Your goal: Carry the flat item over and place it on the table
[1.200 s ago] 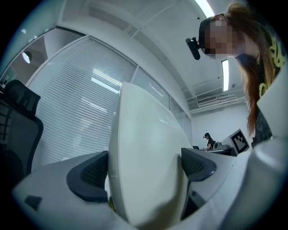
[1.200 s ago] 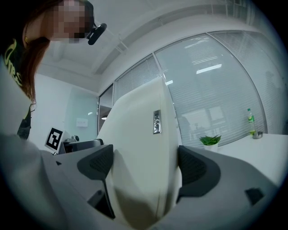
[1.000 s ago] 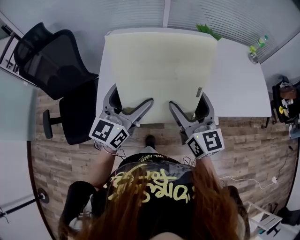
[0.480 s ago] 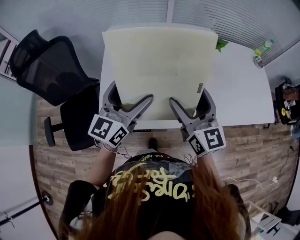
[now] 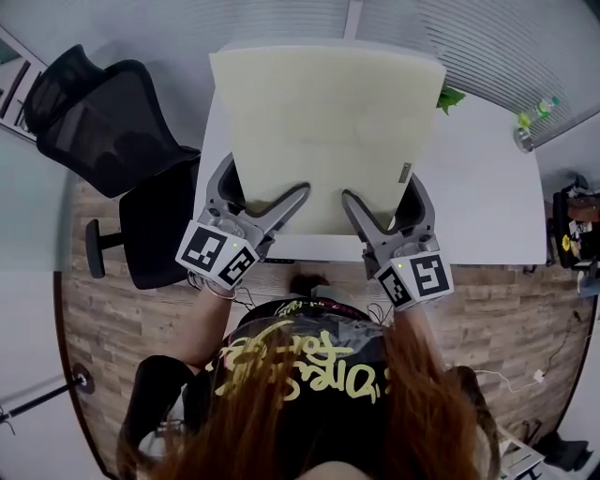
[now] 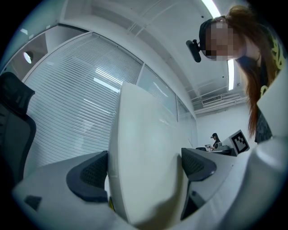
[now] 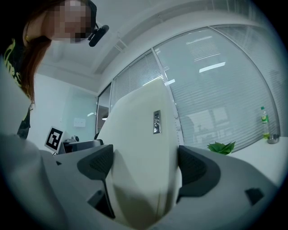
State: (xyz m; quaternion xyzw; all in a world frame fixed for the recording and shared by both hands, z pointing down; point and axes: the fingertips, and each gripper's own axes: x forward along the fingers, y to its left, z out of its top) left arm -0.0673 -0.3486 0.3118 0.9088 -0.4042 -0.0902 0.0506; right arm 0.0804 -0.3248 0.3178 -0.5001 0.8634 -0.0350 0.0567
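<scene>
Left gripper [image 5: 265,184] and right gripper [image 5: 382,191] each pinch the near edge of a cream pad [image 5: 328,122] over a white table [image 5: 487,192].

Bright, even office light; heavy fisheye bending and dark corners in every view.

In the head view the light falls flat and cool, with only a soft shadow under the near edge of the table [image 5: 478,197], and straight lines bow toward the black rounded corners. In the left gripper view a ceiling light [image 6: 210,8] glows overhead. In both gripper views pale streaks glare on the blinds [image 7: 225,103]. The pad [image 7: 144,148], close to the lens, looks soft and out of focus, shaded dark at its lower end, while the far room is fairly sharp.
</scene>
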